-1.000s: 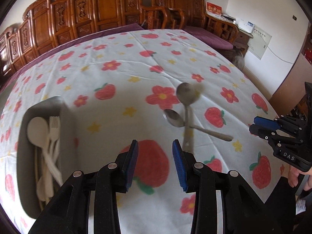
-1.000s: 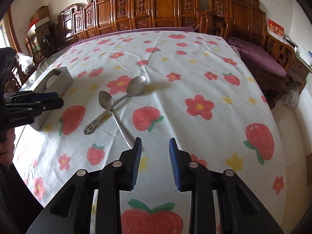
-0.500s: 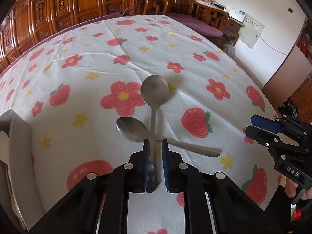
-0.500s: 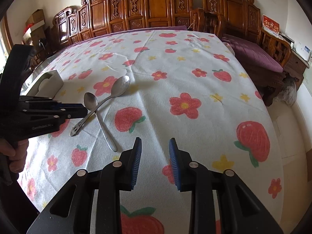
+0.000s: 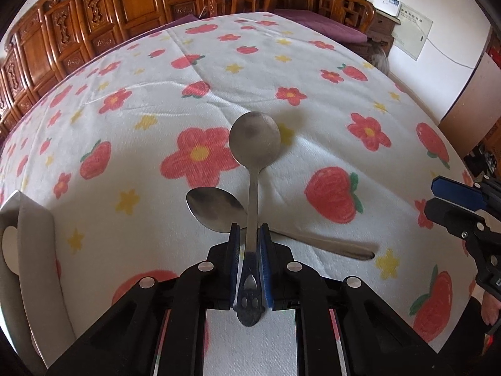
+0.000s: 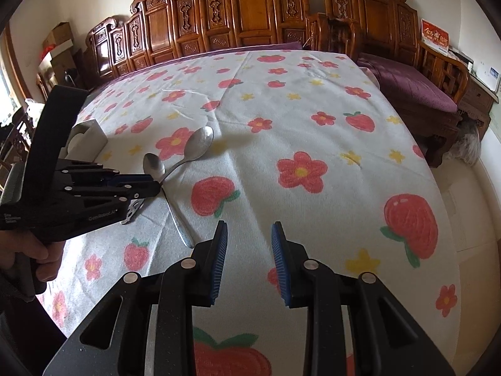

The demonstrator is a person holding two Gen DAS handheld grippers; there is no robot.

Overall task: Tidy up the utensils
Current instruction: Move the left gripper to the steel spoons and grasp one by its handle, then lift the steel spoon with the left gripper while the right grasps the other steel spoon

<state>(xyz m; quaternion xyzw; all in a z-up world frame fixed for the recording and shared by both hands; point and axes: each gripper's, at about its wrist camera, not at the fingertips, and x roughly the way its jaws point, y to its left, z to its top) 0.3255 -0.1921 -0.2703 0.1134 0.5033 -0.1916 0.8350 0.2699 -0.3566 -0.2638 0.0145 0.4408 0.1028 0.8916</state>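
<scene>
Two metal spoons lie crossed on the strawberry tablecloth. My left gripper point(image 5: 249, 235) is shut on the handle of the large round-bowled spoon point(image 5: 254, 139), whose bowl points away from me. The smaller spoon point(image 5: 216, 208) lies under it, its handle running right. In the right wrist view the left gripper point(image 6: 150, 185) holds the large spoon point(image 6: 200, 144) over the small spoon point(image 6: 153, 164). My right gripper point(image 6: 249, 244) is open and empty above the cloth, right of the spoons; it also shows in the left wrist view point(image 5: 451, 200).
A grey utensil tray point(image 5: 34, 241) stands at the table's left edge, seen too in the right wrist view point(image 6: 90, 131). Carved wooden chairs point(image 6: 244, 12) line the far side. The table edge drops off at the right point(image 6: 438, 169).
My left gripper moved forward from the tray side to the spoons and closed on the large spoon's handle. My right gripper stayed open and shifted little.
</scene>
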